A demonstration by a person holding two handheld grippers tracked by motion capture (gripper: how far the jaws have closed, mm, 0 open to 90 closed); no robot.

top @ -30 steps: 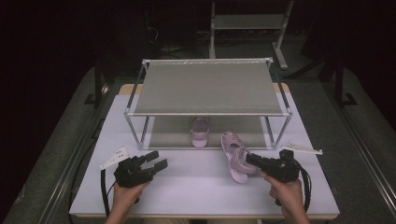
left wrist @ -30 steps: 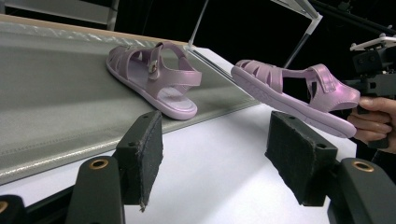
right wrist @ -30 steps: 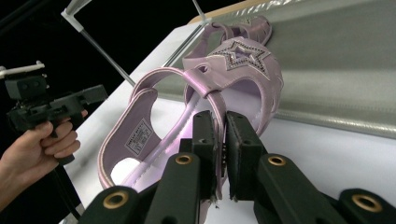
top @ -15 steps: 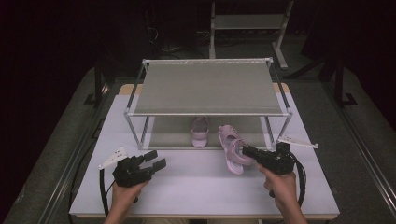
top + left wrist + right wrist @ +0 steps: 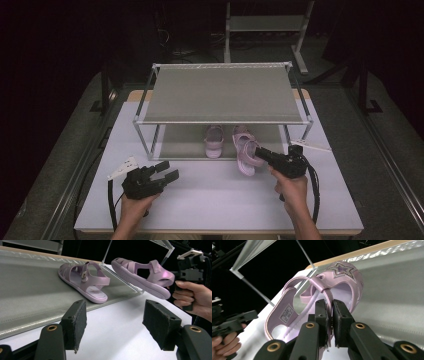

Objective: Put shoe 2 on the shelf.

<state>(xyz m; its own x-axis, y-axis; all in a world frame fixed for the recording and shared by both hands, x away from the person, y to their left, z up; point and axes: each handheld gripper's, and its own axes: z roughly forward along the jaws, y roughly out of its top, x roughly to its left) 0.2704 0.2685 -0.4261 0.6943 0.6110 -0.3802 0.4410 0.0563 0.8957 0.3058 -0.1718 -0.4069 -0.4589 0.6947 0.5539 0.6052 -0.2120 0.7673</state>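
Observation:
A lilac sandal (image 5: 214, 142) (image 5: 85, 282) lies flat on the lower shelf (image 5: 392, 290) of a metal rack (image 5: 220, 92). Its mate (image 5: 244, 149) (image 5: 142, 275) (image 5: 337, 282), with a star on the toe, hangs tilted just off the table at the shelf's front edge. My right gripper (image 5: 260, 155) (image 5: 330, 315) is shut on its ankle strap. My left gripper (image 5: 167, 170) (image 5: 115, 325) rests low at the table's front left, open, with nothing between its pads.
The rack's grey top shelf (image 5: 222, 95) overhangs the lower shelf, with thin corner posts (image 5: 145, 142) at the front. The white table (image 5: 220, 200) stretches between the rack and the person's hands. A second rack (image 5: 265, 25) stands on the dark floor beyond.
My right gripper has carried the sandal away from the person and slightly left, up to the lower shelf's front edge. The left gripper has stayed put.

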